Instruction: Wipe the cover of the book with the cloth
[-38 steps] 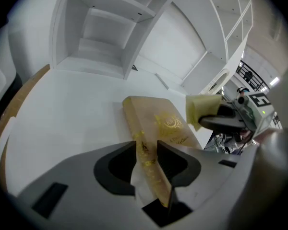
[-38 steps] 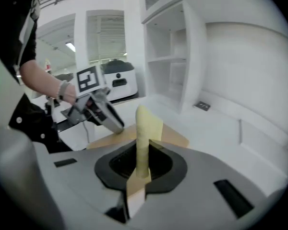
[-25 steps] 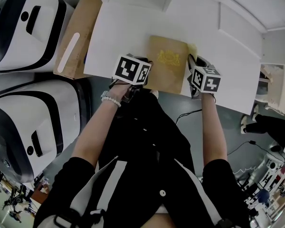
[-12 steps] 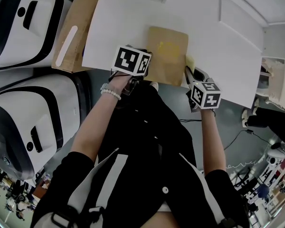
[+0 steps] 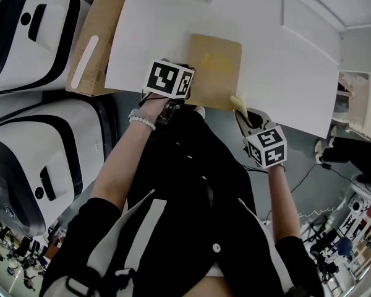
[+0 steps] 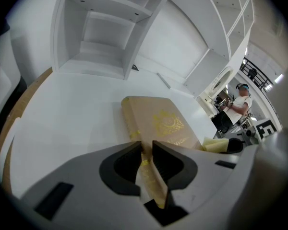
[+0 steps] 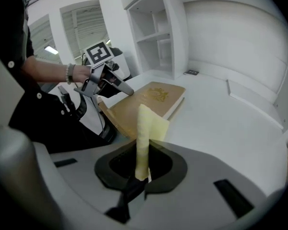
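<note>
Between the jaws of the left gripper (image 6: 147, 150), closed to a narrow gap, sits the near spine-side corner of the book (image 6: 156, 123), apparently clamped to keep it steady for wiping. The right gripper (image 7: 140, 164) pinches a folded yellow cloth (image 7: 145, 123) tight, leaving its free end sticking out ahead, just beside the book's near right corner. The book lies flat, cover up, on the white surface (image 5: 278, 60).

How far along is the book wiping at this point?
Done: the left gripper is clamped on the book's near edge, steadying it on the white table, and the right gripper pinches the yellow cloth. In hand: the cloth is off the cover, beside the book's near right corner. Left: the cover shows no sign either way of wiping, so I can't call it finished.
</note>
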